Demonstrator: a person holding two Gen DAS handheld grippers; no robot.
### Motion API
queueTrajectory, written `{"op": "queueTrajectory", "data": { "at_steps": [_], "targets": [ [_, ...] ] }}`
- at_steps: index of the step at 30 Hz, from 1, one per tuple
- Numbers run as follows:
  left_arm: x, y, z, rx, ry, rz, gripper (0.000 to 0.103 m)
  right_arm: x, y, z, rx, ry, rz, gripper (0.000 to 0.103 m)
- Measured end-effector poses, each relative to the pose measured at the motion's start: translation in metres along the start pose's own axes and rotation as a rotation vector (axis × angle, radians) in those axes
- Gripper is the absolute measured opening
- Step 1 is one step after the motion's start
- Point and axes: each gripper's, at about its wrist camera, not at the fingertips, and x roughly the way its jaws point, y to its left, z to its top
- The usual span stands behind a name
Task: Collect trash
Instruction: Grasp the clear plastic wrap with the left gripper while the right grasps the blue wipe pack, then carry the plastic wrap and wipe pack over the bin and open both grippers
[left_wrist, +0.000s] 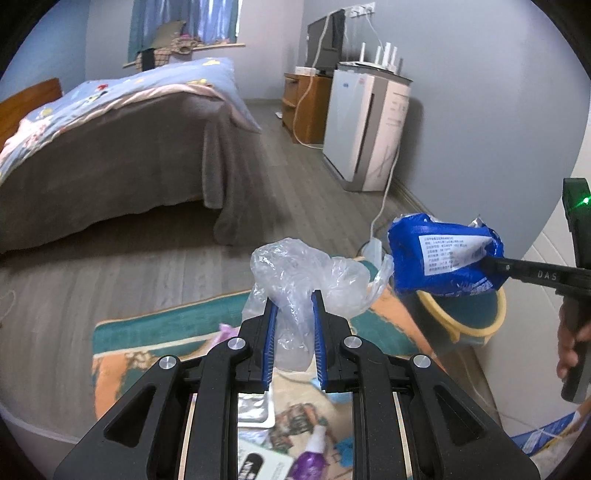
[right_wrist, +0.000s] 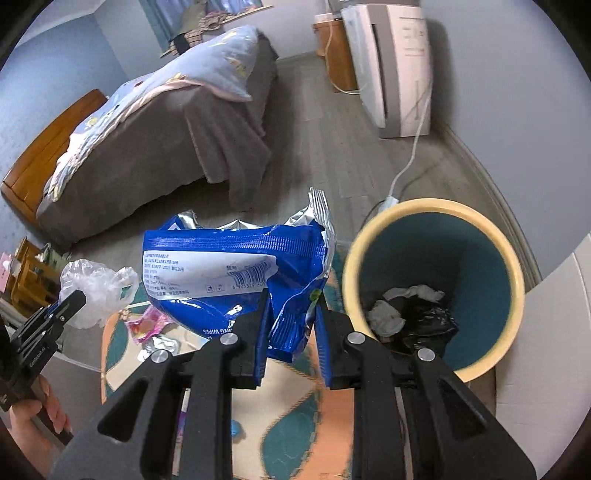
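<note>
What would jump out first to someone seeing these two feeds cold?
The crumpled blue wipes packet clamped in the right gripper, held up beside the yellow-rimmed bin that already has tissues and a black bag in it. Next, the clear plastic bag pinched in the left gripper above the patterned rug, where a few small bits of litter lie.
</note>
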Motion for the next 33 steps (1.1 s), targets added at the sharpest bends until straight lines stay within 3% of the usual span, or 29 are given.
{"op": "queueTrajectory", "data": {
  "at_steps": [13, 22, 33],
  "targets": [
    [0.031, -0.057, 0.004, 0.045, 0.03, -0.052, 0.019, -0.011, -0.073, -0.009, 0.083, -0.011, -0.108, 0.021],
    [0.05, -0.093, 0.003, 0.082, 0.053, -0.073, 0.019, -0.005, -0.126, -0.015, 0.197, -0.018, -0.239, 0.021],
    [0.078, -0.155, 0.005, 0.121, 0.071, -0.158, 0.019, 0.008, -0.151, -0.029, 0.291, 0.003, -0.321, 0.021]
  ]
}}
